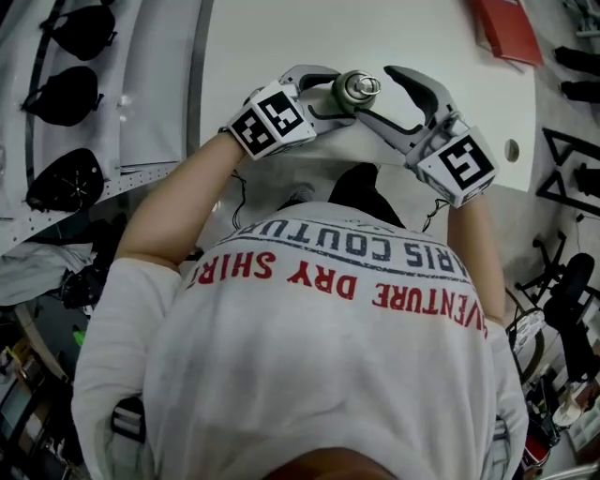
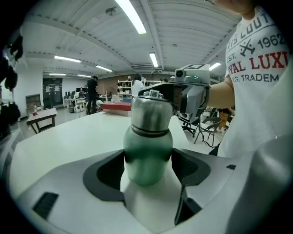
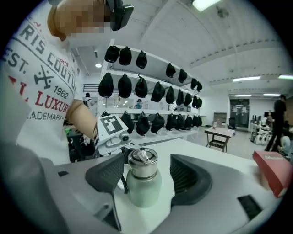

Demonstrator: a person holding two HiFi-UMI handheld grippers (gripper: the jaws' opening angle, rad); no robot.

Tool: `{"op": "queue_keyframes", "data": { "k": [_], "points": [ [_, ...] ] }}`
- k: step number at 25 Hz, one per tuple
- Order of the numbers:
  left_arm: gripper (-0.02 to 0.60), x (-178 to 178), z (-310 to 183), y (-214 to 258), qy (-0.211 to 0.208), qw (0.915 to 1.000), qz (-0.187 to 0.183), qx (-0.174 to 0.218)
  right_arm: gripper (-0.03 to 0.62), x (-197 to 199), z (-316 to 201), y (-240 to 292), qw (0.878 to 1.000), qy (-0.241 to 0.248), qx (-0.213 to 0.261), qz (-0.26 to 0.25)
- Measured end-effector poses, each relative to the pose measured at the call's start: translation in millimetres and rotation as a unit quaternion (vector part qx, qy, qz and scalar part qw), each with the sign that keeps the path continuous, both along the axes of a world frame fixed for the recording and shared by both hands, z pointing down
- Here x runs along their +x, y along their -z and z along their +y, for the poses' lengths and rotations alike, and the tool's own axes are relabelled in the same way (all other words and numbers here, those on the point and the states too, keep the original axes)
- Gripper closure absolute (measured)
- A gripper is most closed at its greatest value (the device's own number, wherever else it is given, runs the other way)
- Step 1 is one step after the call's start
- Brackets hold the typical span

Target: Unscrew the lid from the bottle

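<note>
A green bottle (image 2: 147,155) with a steel lid (image 2: 151,112) stands upright on the white table (image 1: 281,37). My left gripper (image 2: 149,172) is shut on the bottle's green body, a dark pad pressing on each side. In the head view the lid (image 1: 359,87) shows from above, with the left gripper (image 1: 335,97) coming in from the left. My right gripper (image 3: 149,176) is open around the lid (image 3: 143,163); its left pad sits close to the lid and its right pad stands well apart. In the head view the right gripper (image 1: 377,92) reaches in from the right.
A red box (image 1: 506,28) lies at the table's far right corner. Shelves of black caps (image 1: 66,94) run along the left. The person's body is close against the table's near edge. People (image 2: 92,93) and small tables stand far back in the room.
</note>
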State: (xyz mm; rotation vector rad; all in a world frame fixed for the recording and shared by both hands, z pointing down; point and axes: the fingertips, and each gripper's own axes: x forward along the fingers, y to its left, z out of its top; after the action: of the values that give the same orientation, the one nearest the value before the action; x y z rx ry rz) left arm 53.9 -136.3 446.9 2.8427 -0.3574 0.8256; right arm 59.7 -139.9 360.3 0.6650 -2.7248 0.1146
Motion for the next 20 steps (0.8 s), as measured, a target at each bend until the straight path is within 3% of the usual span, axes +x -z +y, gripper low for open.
{"op": "queue_keyframes", "data": {
  "k": [8,20],
  "points": [
    [0.242,1,-1,1,0.057,0.9982,0.018,0.004,0.295,-1,7,-14,0.988,-0.148,-0.006,-0.031],
    [0.242,5,-1,2,0.113,0.9934,0.021,0.006,0.318,-8,-2,-21,0.972,-0.235,0.003,-0.022]
  ]
}}
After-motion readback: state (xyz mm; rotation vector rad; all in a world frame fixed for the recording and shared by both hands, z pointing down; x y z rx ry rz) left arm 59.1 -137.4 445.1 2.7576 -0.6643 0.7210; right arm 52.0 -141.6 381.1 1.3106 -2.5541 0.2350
